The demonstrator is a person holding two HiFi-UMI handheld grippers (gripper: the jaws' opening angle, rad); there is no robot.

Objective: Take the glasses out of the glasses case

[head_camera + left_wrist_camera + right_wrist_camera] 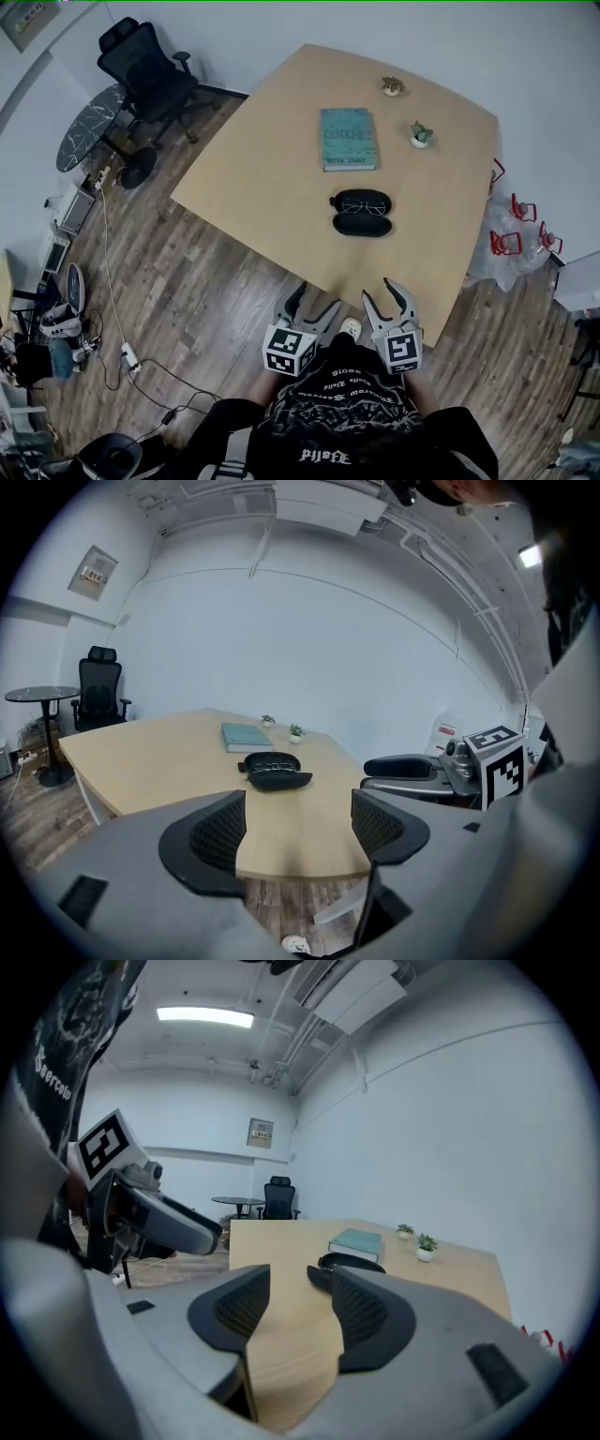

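A black glasses case (362, 213) lies open on the wooden table (272, 187), with a pair of glasses (361, 204) resting in its far half. The case also shows in the left gripper view (274, 770) and, partly hidden behind a jaw, in the right gripper view (349, 1262). My left gripper (314, 305) is open and empty just off the table's near edge. My right gripper (390, 298) is open and empty beside it, over that edge. Both point toward the case and are well short of it.
A teal book (347, 139) lies beyond the case, with two small potted plants (421, 135) (393, 86) further back. A black office chair (150, 70) and round dark side table (86, 127) stand at left. Cables (127, 352) run over the wooden floor.
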